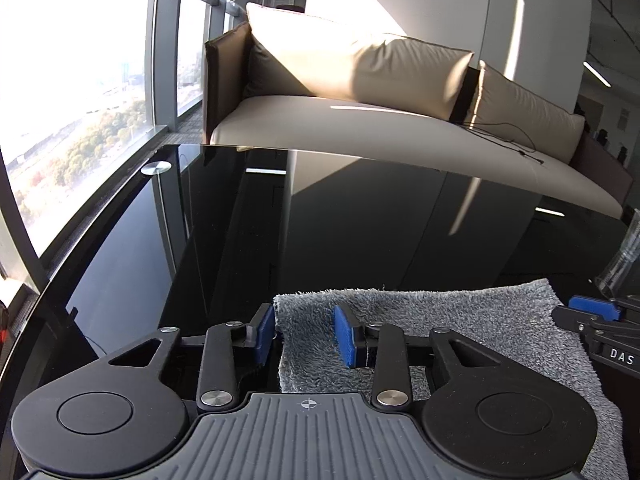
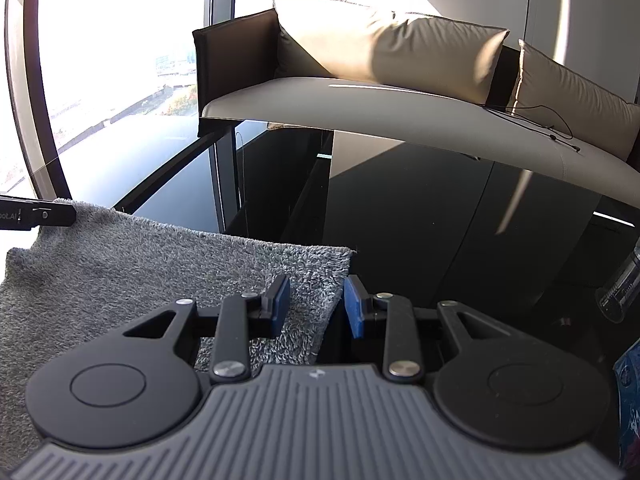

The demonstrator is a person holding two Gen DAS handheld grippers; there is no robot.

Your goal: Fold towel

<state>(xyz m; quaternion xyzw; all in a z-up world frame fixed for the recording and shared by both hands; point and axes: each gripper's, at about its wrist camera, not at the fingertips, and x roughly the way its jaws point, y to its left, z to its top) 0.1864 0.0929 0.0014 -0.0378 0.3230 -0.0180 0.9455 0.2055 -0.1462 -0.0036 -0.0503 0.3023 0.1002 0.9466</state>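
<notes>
A shaggy grey towel (image 1: 440, 332) is spread flat on a glossy black glass table (image 1: 200, 220). The left gripper (image 1: 306, 334), with its blue ribbed pads parted, is set astride the towel's far left corner. The right gripper (image 2: 316, 306) is likewise parted, over the far right corner (image 2: 332, 264). A cream cushioned sofa (image 2: 380, 100) is seen behind. A clear ridged bottle (image 2: 622, 288) is shown most fully in the right view.

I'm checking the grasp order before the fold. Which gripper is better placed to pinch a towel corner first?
Roughly even, slightly the left. The left gripper is open and straddles the far-left corner edge of the grey towel. The right gripper is also open at the far-right corner, but one pad sits off the edge over the black table.
</notes>
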